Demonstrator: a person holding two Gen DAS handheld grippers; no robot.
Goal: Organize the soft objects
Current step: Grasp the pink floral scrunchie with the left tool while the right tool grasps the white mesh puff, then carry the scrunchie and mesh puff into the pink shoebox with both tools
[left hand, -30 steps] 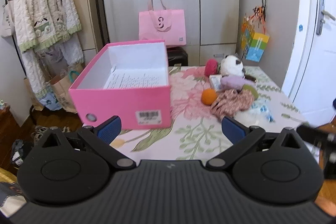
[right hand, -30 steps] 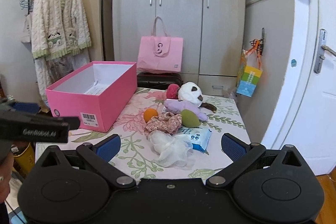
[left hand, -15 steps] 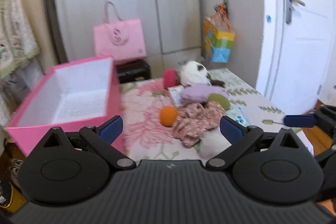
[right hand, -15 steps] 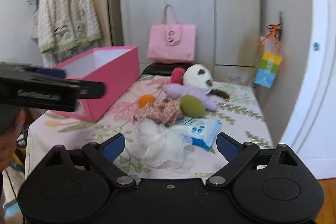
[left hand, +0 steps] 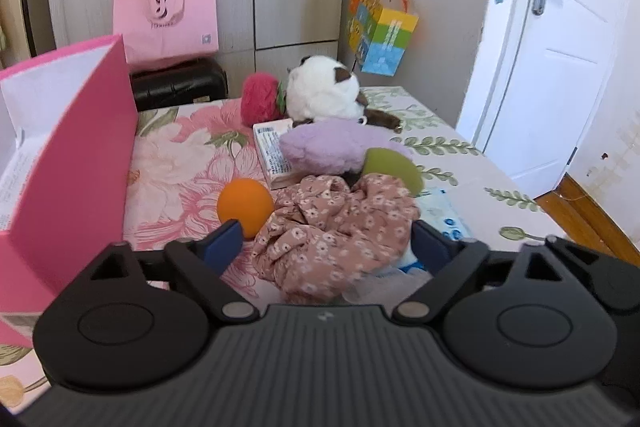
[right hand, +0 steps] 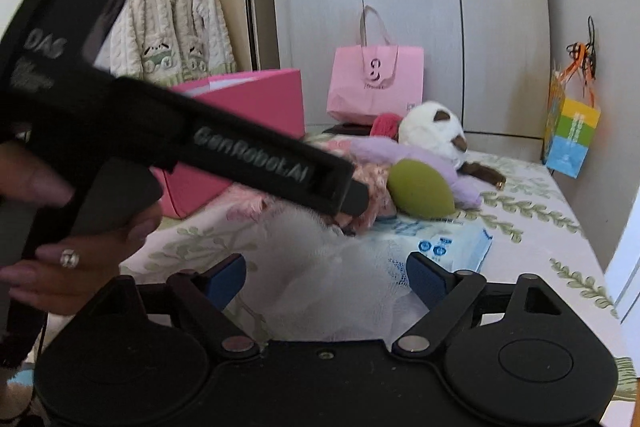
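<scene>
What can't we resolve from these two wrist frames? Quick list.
- Pink box contents: left wrist view cuts it at the left edge; in the right wrist view the left hand-held gripper hides it.
- Floral fabric: mostly hidden behind that gripper in the right wrist view.
- Blue packet print: too blurred to read.
- White mesh puff: its near side is hidden by the right hand-held gripper, whose jaws are closing around it; contact unclear.

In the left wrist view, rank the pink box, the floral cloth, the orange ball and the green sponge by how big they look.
Largest to smallest as they look:
1. pink box, though it is cut off at the frame's edge
2. floral cloth, nearest the camera, which inflates it
3. orange ball and green sponge, too alike to rank
</scene>
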